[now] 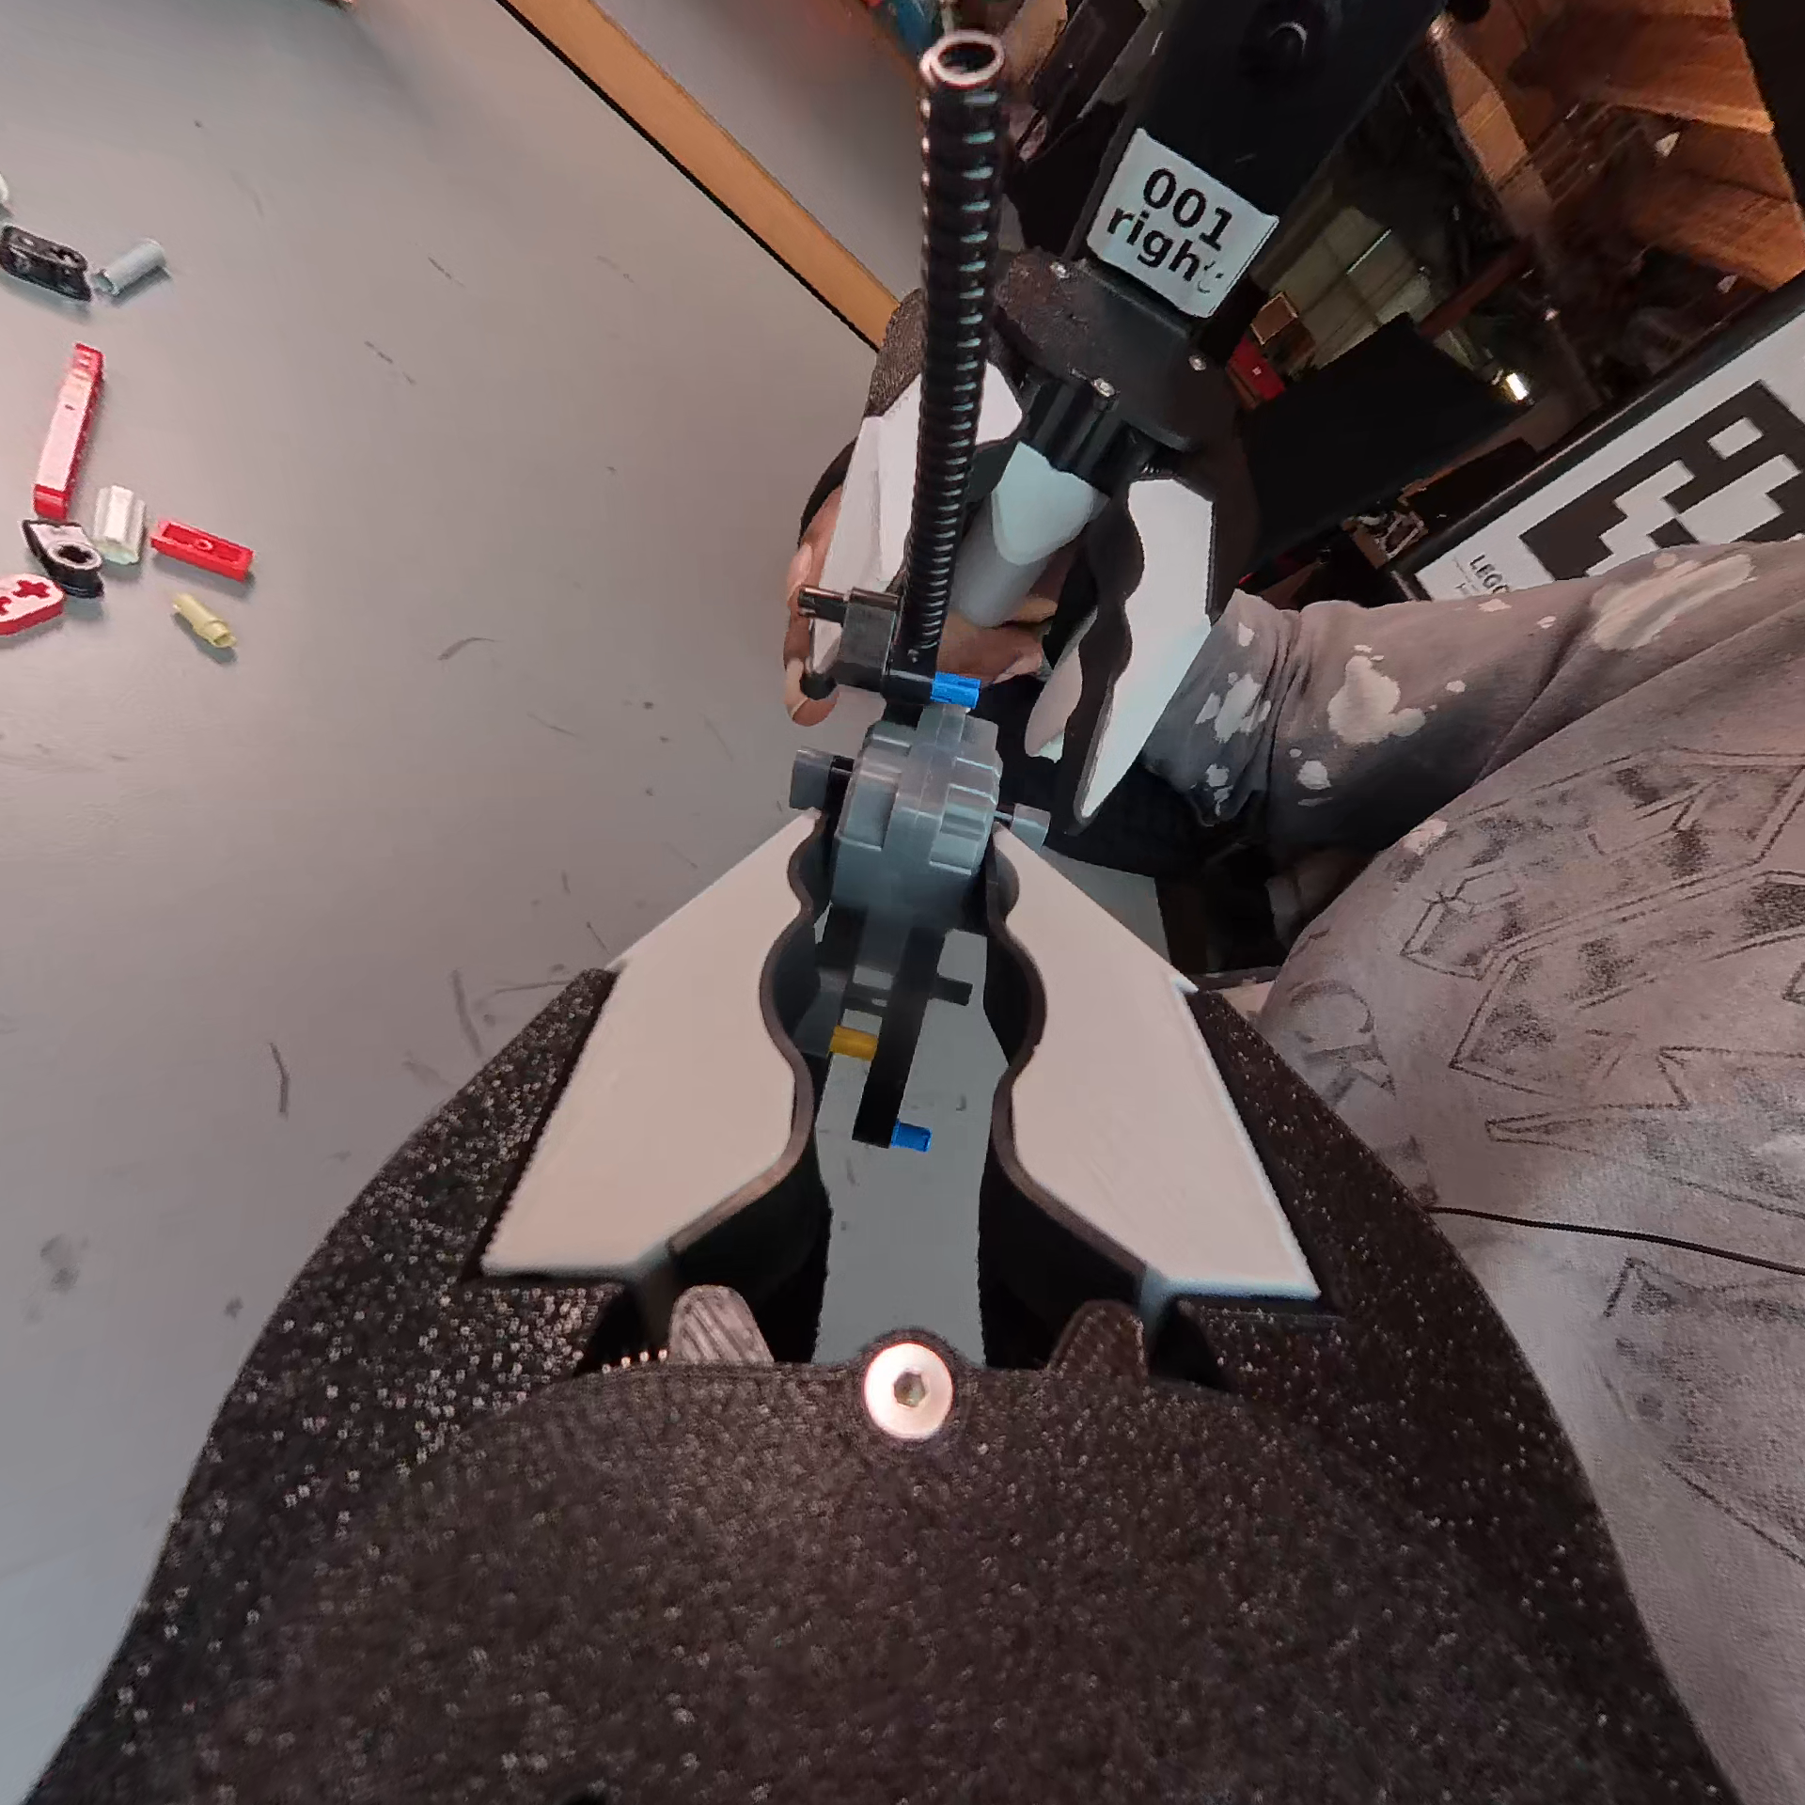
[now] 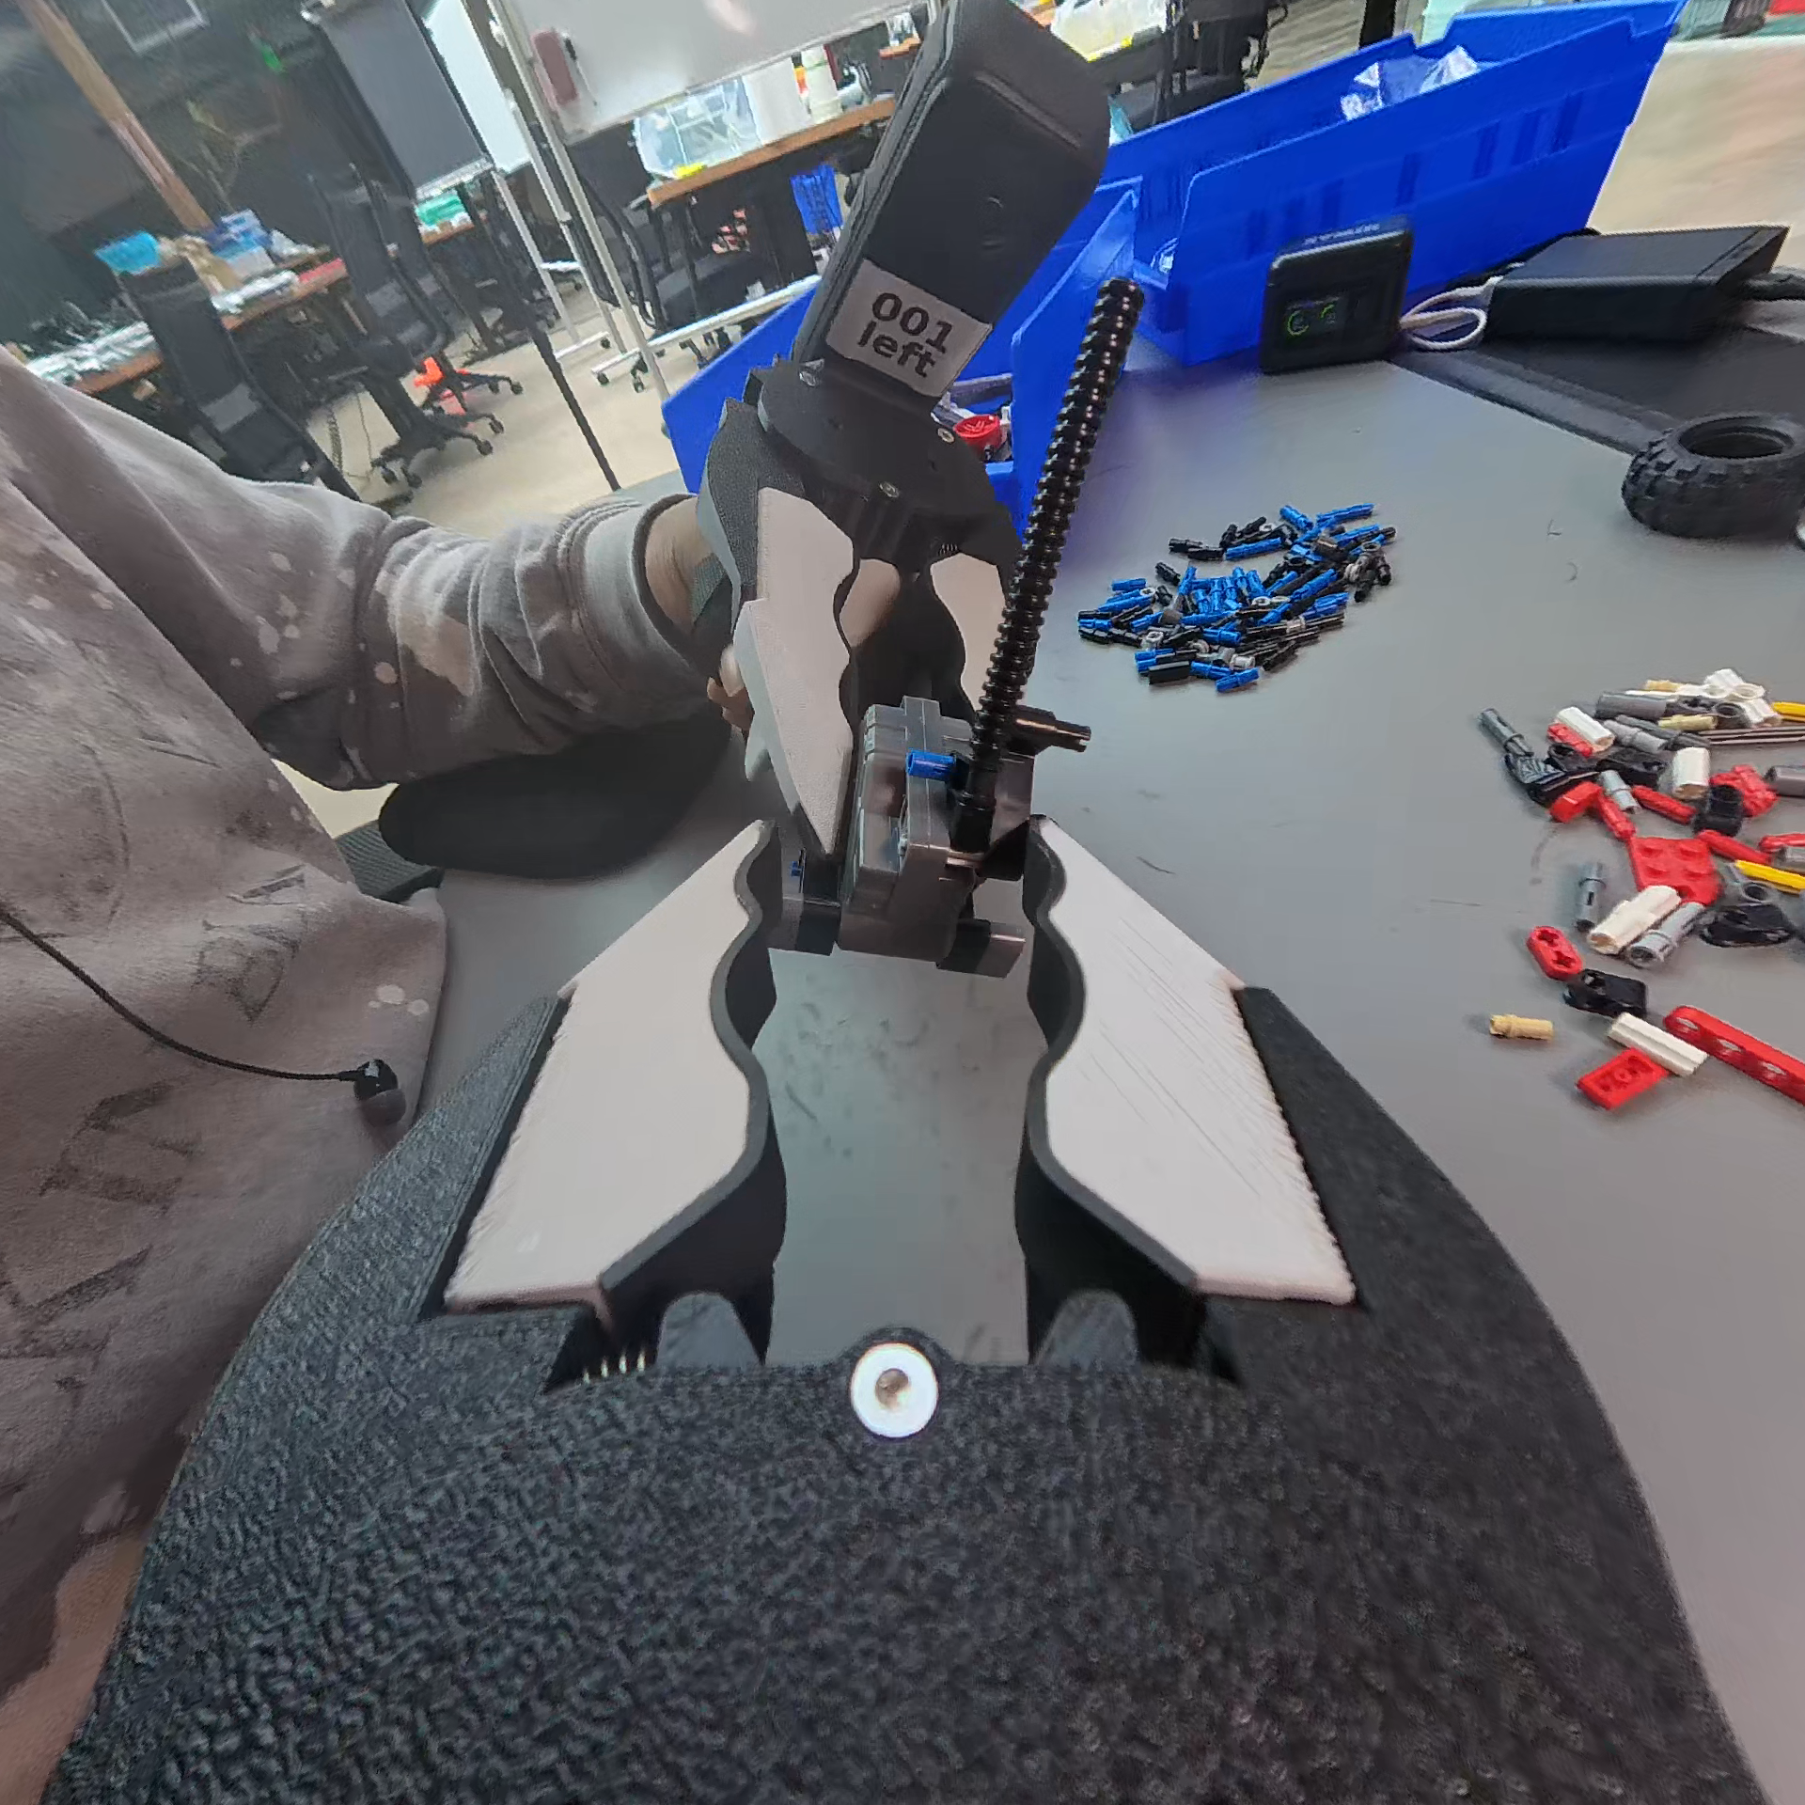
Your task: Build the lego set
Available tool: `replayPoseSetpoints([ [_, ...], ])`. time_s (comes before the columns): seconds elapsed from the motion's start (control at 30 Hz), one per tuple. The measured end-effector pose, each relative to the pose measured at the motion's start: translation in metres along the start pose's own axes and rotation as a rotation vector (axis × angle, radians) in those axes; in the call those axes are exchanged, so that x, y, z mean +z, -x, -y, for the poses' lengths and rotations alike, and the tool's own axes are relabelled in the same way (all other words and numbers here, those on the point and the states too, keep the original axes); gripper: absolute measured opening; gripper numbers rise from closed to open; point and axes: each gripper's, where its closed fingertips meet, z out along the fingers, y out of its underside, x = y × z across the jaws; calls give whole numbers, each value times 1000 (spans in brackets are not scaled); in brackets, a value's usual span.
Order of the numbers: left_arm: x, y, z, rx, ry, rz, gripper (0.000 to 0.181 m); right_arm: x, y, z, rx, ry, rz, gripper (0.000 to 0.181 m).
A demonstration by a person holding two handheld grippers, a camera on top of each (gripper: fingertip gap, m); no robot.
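Note:
A grey and black lego assembly (image 1: 913,811) with blue and yellow pins is held above the grey table. A long black ribbed hose (image 1: 952,391) rises from its top. My left gripper (image 1: 908,830) is shut on the assembly's grey body. In the right wrist view the assembly (image 2: 899,860) sits between the tips of my right gripper (image 2: 906,830), which rest against both its sides near the base of the hose (image 2: 1045,547). One left gripper finger (image 2: 796,684) comes down on the assembly from above; the other is hidden behind it.
Loose red, black and white pieces (image 1: 68,440) lie on the table (image 1: 440,781). The right wrist view shows a pile of blue and black pins (image 2: 1240,596), mixed pieces (image 2: 1680,830), a black tyre (image 2: 1719,488), blue bins (image 2: 1367,176) and the person's grey sleeve (image 2: 440,625). The tips of both grippers are at nearly the same place.

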Motion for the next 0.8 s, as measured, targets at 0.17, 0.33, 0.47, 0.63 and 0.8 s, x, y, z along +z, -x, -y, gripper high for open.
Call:
replayPoseSetpoints([
  [0.17, -1, -2, -3, 269, 32, 59, 28, 0, 4, -2, -172, 37, -75, 44],
  [0.33, -8, -21, 2, 701, -28, 97, 29, -4, 29, 14, -345, -31, -64, 45],
  [0.47, -12, -38, 8, 779, -120, 42, 29, -6, 49, 29, -382, -114, -18, 55],
  [0.63, -16, -58, 13, 770, -215, -64, 30, -11, 67, 46, -357, -243, 52, 53],
  [0.8, -21, -67, 20, 735, -273, -111, 30, -12, 68, 56, -366, -299, 23, 49],
])
